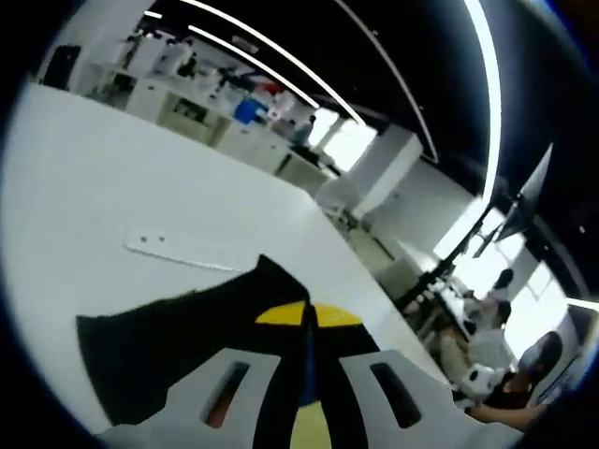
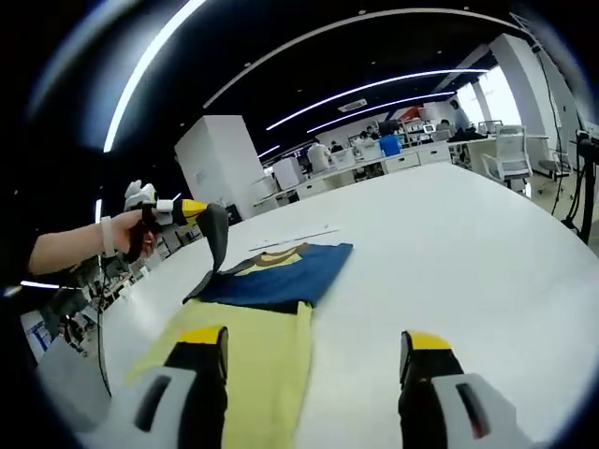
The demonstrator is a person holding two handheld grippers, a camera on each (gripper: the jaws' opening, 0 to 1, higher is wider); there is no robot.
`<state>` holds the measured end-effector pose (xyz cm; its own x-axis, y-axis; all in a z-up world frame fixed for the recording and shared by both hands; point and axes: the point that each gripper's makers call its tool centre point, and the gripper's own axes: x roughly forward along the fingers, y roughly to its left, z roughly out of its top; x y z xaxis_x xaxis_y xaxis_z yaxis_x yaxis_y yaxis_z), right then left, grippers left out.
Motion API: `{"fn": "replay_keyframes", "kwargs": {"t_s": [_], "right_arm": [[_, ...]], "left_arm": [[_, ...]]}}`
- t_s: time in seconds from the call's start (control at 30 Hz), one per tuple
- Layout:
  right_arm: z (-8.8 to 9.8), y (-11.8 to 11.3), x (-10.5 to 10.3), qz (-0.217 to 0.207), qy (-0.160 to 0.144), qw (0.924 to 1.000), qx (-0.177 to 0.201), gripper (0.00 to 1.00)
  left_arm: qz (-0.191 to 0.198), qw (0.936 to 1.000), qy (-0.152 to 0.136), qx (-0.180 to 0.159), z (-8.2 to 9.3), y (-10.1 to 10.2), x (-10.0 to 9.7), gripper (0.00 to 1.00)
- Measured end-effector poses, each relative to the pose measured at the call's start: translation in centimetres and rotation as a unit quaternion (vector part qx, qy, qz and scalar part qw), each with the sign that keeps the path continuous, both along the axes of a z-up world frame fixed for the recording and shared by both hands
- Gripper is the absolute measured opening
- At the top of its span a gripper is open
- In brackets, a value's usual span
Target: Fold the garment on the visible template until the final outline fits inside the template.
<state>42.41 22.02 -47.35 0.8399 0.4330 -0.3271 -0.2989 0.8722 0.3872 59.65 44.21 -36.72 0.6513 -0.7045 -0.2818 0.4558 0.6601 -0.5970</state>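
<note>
A yellow and navy garment point(image 2: 277, 281) lies flat on the white table point(image 2: 449, 243), its yellow part point(image 2: 257, 365) closest to me. My right gripper point(image 2: 314, 341) hovers open over the garment's near edge, its left jaw above the yellow cloth and its right jaw above bare table. Off to the left, my left gripper point(image 2: 192, 210) holds a dark flap of the garment point(image 2: 217, 238) raised off the table. In the left gripper view the yellow-tipped left gripper point(image 1: 309, 318) is shut on that dark cloth point(image 1: 150, 351), which hangs down to the left.
A thin white strip point(image 1: 187, 251) lies on the table beyond the cloth. A person's gloved hand point(image 2: 138, 196) and arm hold the left gripper. Desks, chairs and seated people point(image 1: 487, 327) fill the room behind. Bare table point(image 2: 487, 281) stretches to the right.
</note>
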Motion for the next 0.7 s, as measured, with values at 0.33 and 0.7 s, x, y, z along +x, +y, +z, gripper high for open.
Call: {"fn": "replay_keyframes", "kwargs": {"t_s": [0.33, 0.7], "right_arm": [[-1.0, -0.5, -0.1, -0.005, 0.009, 0.9999, 0.000, 0.75], [-1.7, -1.2, -0.7, -0.012, 0.019, 0.9997, -0.003, 0.75]], "left_arm": [[-0.039, 0.9991, 0.013, 0.008, -2.3, -5.0, -0.1, 0.00], [-0.076, 0.9960, 0.044, 0.017, -6.3, -9.8, -1.1, 0.00]]}}
